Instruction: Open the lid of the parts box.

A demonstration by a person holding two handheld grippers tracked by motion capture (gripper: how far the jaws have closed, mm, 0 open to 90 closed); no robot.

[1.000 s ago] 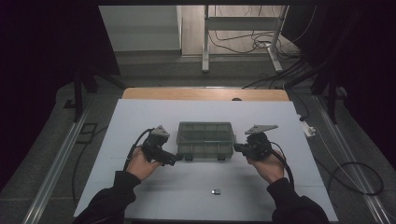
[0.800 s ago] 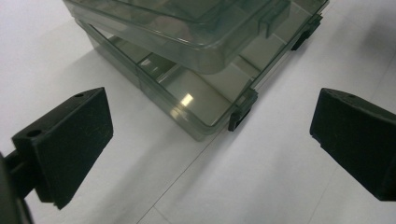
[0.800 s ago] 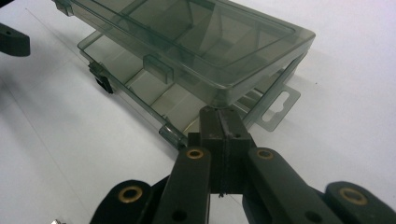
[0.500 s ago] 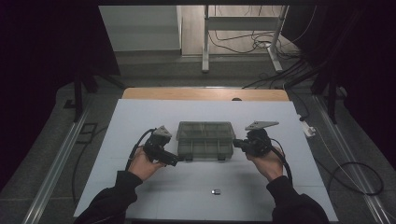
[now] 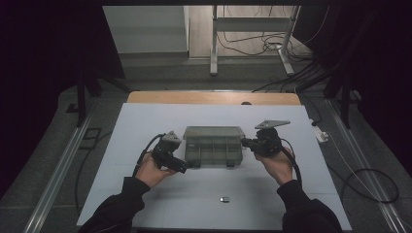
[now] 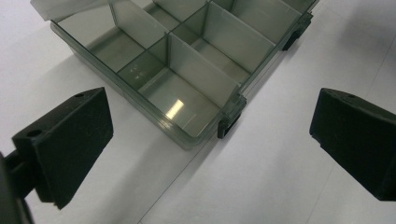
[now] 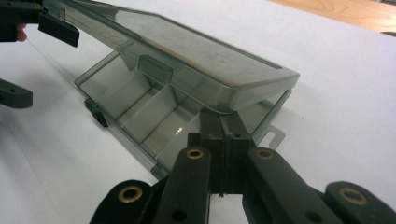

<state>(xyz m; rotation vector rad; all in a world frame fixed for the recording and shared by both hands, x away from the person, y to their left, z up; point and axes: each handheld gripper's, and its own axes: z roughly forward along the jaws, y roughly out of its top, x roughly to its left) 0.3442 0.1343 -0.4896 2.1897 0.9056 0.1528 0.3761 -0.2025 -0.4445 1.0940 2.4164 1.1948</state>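
A clear grey compartment box [image 5: 214, 150] lies mid-table with empty, divided cells [image 6: 187, 88]. Its lid [image 7: 187, 51] is tilted up on the right side. My right gripper [image 7: 224, 123] is shut, jaws pressed together, with the tips under the raised lid's corner at the box's right end [image 5: 245, 142]. My left gripper [image 6: 212, 140] is open, straddling the front left corner of the box and its black latch [image 6: 229, 123] without touching. In the high view the left gripper [image 5: 187, 165] sits at the box's front left. Its jaws [image 7: 28, 56] also appear far off in the right gripper view.
A small dark piece [image 5: 224, 199] lies on the white table top [image 5: 145, 126] near the front edge, between the forearms. A second black latch [image 6: 294, 35] sits farther along the box front. A wooden strip [image 5: 214, 98] borders the far edge.
My right gripper has shifted slightly away from the person along the box's right end. The left gripper has barely moved.
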